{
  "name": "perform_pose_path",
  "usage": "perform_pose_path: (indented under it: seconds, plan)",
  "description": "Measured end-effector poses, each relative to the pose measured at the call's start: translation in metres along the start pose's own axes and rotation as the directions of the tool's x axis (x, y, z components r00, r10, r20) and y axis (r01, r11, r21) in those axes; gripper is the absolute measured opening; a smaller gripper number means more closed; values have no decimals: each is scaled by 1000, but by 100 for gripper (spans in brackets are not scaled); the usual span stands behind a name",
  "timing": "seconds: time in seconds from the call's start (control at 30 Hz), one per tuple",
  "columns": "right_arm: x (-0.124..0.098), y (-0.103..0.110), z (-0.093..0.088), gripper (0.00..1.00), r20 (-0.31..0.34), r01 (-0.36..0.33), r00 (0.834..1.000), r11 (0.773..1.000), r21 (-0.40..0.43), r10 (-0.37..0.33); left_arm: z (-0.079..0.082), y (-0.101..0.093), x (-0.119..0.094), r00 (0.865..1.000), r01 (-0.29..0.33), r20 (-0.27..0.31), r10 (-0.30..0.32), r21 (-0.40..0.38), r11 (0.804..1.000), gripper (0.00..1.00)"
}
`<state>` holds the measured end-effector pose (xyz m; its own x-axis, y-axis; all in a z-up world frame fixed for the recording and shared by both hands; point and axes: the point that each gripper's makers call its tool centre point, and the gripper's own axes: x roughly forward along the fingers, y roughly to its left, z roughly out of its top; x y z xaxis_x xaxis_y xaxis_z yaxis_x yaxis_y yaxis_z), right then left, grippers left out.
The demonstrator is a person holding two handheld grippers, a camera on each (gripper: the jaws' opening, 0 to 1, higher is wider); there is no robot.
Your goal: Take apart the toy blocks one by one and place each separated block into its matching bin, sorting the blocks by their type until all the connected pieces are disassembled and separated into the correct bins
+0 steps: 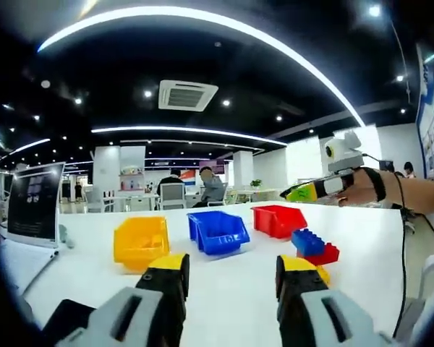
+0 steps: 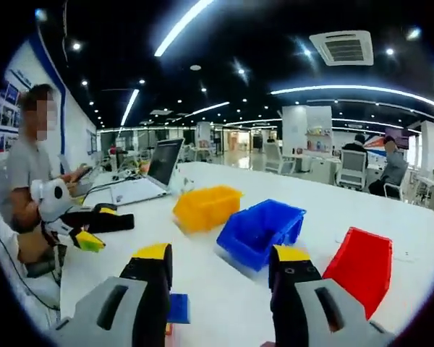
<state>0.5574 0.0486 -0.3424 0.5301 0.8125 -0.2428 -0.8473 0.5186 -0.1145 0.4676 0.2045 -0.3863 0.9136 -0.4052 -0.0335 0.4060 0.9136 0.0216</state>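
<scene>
Our left tongs (image 1: 231,278) stood apart with nothing between them, low over the white bench (image 1: 224,318). Just ahead of the right-hand jaw lay the block cluster (image 1: 315,247): a blue studded brick sitting on a red one, with a sliver of yellow showing beside the jaw tip. Our right tongs (image 2: 220,278) were likewise spread and empty, held above the bench, and a blue brick (image 2: 178,307) showed low between their jaws.

Beyond the cluster the three bins stood in a row: the yellow bin (image 1: 140,242), the blue bin (image 1: 218,231) and the red bin (image 1: 278,219), each near its neighbour, all with open mouths toward us. In the right gripper view the left tongs (image 2: 90,240) came in from the left, and past them a laptop (image 2: 159,165) sat further along the bench.

We judged the bricks to be hard plastic, light and stiff, with smooth sides that could slip under a shallow pinch. They would not crush, so a firm squeeze seemed safe. The best hold looked to be across the flat side walls of each brick, not over the studs, one pair of tongs pinning the lower brick while the other gripped the upper and peeled it upward at a slight tilt. Being so light, the stack would likely slide on the bench unless pinned.
</scene>
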Motion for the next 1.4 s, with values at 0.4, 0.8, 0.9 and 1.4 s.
perform_pose_path:
  seconds: [0.4, 0.8, 0.9, 1.4]
  plan:
    - [-21, 79, -7, 41, -282, -473, 879, 788, -395, 385, -11, -25, 9, 996, 83, -39, -84, -41, 996, 49]
    - [-19, 77, -23, 33, -692, -761, 634, 440, -477, 346, -16, -61, 14, 968, 233, -66, -241, -113, 966, 50]
    - [-19, 83, -36, 33, -769, -820, 558, 349, -454, 311, -20, -66, 17, 963, 249, -74, -259, -122, 961, 50]
    - [-9, 89, -54, 29, -896, -918, 395, 132, -375, 203, -19, -77, 26, 952, 288, -71, -299, -132, 948, 49]
